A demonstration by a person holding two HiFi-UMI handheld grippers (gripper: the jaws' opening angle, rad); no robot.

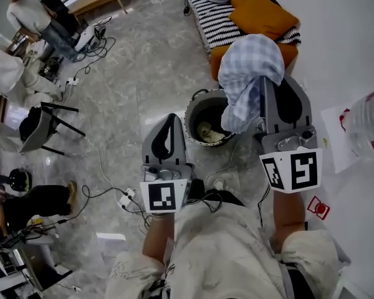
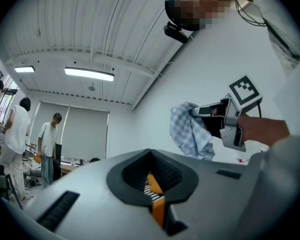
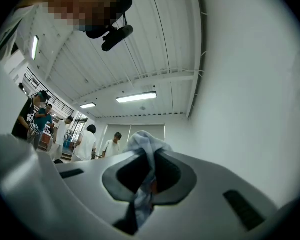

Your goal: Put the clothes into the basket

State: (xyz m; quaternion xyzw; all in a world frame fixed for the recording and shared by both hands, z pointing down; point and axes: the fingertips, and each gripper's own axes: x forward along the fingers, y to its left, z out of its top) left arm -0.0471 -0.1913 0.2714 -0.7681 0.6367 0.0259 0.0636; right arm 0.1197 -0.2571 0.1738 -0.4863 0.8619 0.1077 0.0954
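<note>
Blue-checked cloth hangs pinched in the closed right tongs, over the basket rim. Left tongs closed, empty, beside the basket. Centre the cloth over the basket mouth, lower, then release.

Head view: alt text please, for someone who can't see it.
The right gripper holds a blue checked cloth in its jaws above a round basket on the marble floor; the left gripper beside it holds nothing.

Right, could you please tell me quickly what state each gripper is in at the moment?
Left tongs: closed, nothing in them.
Right tongs: closed on the checked cloth.
</note>
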